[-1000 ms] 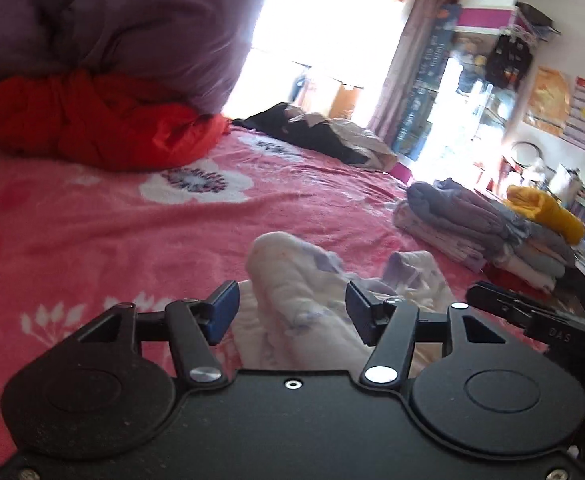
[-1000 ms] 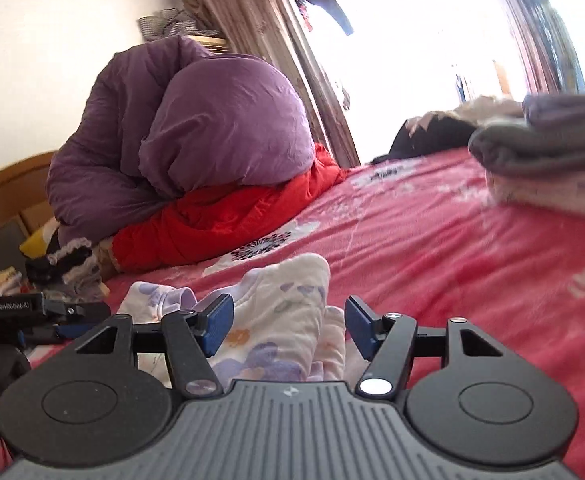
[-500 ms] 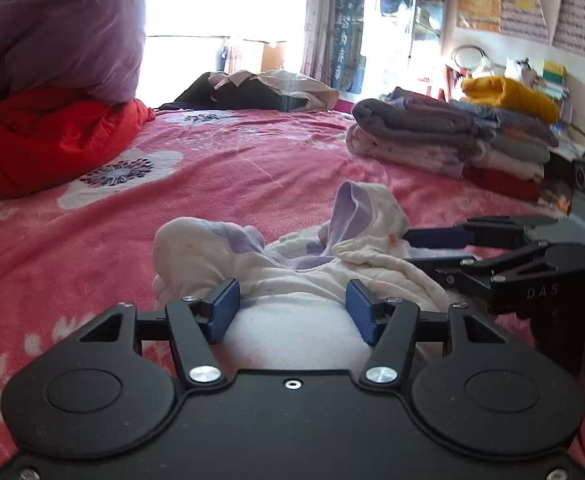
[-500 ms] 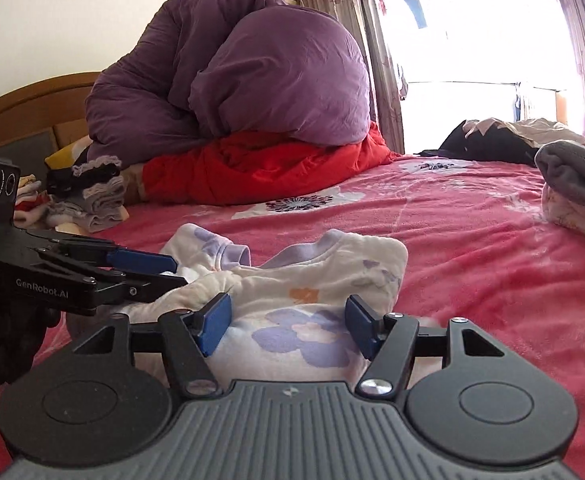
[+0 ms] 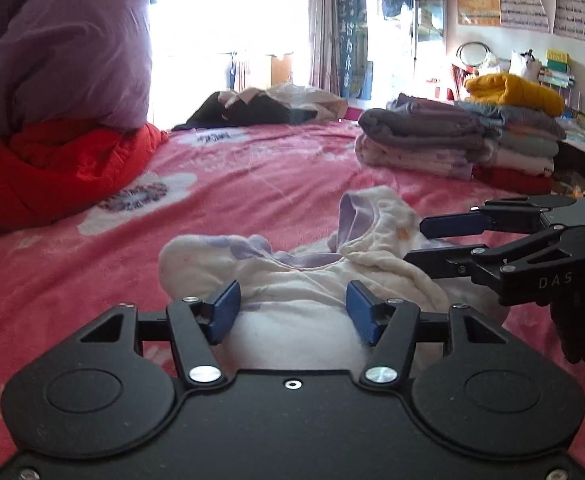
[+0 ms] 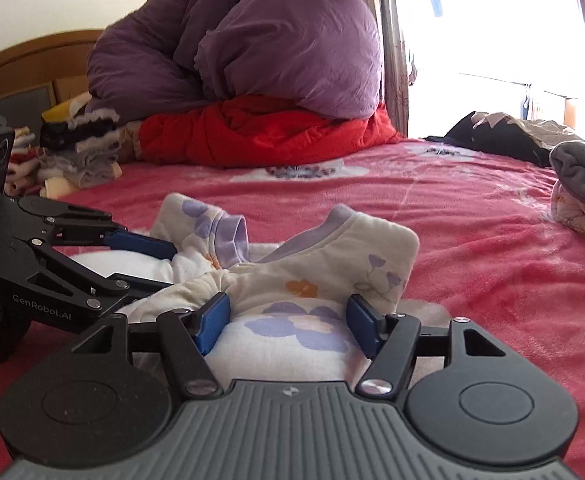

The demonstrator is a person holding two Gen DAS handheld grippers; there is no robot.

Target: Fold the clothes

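Item one: a cream quilted garment with lilac flower print and lilac cuffs (image 5: 292,280), lying crumpled on the pink floral bedspread (image 5: 252,184) of the bed, at the near edge in front of me.

Item two: my left claw (image 5: 290,306), blue pads set apart on either side of the garment's soft bulk; the cloth lies between them, but I cannot tell whether the pads press it.

Item three: my right claw (image 6: 286,322), blue pads likewise spread, a fold of the flowered cloth between them; grip or no grip I cannot tell. In the left wrist view it reaches in from the right (image 5: 448,240), its fingers lying one above the other beside the garment's raised sleeve.

Item four: a stack of folded grey, cream and red clothes topped by a yellow knit (image 5: 472,140), toward the bed's far right edge.

Item five: a bulky purple duvet (image 6: 252,48) heaped on a red quilt (image 6: 260,132) at the headboard end.

Item six: a dark garment pile (image 5: 260,108) at the far edge by the window.
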